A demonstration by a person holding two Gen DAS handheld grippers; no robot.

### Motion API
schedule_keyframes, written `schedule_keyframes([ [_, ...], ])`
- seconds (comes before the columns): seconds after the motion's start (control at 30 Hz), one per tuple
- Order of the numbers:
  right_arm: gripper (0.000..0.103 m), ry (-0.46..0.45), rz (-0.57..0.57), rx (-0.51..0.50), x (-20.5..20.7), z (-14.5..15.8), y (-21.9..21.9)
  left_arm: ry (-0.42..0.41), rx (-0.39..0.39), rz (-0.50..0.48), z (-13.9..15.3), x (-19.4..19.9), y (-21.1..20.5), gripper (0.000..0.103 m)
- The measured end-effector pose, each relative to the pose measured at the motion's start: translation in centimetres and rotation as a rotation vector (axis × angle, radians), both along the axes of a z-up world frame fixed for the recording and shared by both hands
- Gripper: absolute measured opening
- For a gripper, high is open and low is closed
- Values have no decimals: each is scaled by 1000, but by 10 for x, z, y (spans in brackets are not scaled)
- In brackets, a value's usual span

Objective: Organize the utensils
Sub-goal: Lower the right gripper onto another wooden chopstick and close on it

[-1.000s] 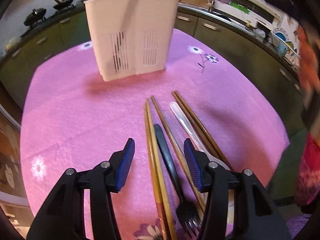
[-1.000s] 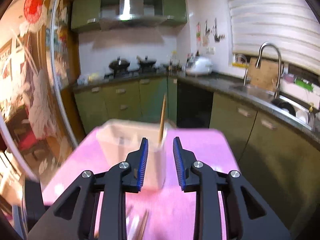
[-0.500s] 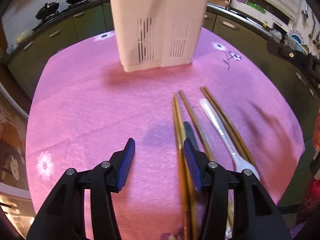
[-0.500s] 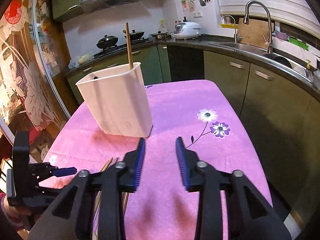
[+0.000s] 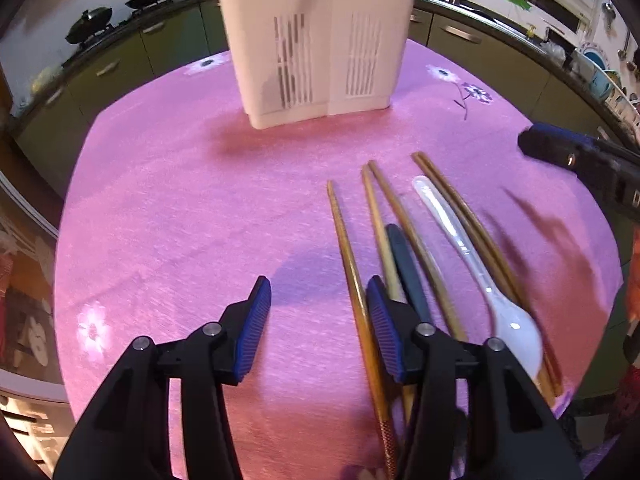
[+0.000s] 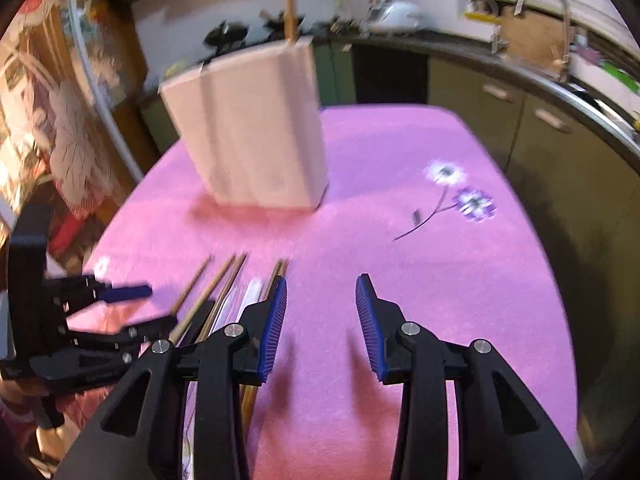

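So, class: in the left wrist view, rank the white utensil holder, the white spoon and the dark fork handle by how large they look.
1. White utensil holder
2. White spoon
3. Dark fork handle, partly hidden by the left fingers

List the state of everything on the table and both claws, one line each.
White utensil holder: upright, one chopstick standing in it.
Loose chopsticks: lying flat on the pink cloth.
White spoon: lying flat.
Dark-handled utensil: lying flat.
Left claw: open, empty.
Right claw: open, empty.
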State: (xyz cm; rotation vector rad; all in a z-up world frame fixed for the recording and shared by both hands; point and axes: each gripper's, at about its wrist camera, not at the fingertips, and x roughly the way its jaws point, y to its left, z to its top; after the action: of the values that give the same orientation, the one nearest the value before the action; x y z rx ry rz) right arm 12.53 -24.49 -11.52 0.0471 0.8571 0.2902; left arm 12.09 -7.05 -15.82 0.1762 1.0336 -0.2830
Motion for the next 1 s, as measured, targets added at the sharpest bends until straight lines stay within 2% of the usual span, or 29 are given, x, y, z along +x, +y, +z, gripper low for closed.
schedule_keyframes([
  [0.1, 36, 73, 44, -22, 10, -14, 15, 8, -2, 12, 0, 2, 6, 49],
  [0.27, 35, 121, 63, -67, 17, -35, 33, 2, -5, 12, 0, 1, 9, 49],
  [0.63, 29, 132, 48, -197, 17, -41, 54, 1, -13, 2, 0, 8, 2, 49],
  [0.73, 20, 151, 61, -178, 24, -40, 57, -5, -14, -6, -1, 11, -4, 49],
  [0.77, 14, 156, 67, -176, 25, -40, 57, -9, -15, -8, -1, 13, -6, 44],
  [0.8, 9, 160, 76, -169, 25, -40, 58, -10, -16, -15, 0, 13, -7, 32],
  [0.83, 8, 162, 79, -167, 25, -39, 59, -8, -18, -23, 1, 14, -8, 25],
  [0.87, 7, 168, 80, -155, 26, -39, 59, -1, -25, -30, 1, 16, -9, 14],
  [0.9, 7, 177, 79, -133, 28, -38, 56, 5, -34, -30, 1, 18, -8, 8],
  [1.0, 6, 174, 73, -67, 28, -32, 47, 20, -59, -32, 1, 20, -5, 8],
])
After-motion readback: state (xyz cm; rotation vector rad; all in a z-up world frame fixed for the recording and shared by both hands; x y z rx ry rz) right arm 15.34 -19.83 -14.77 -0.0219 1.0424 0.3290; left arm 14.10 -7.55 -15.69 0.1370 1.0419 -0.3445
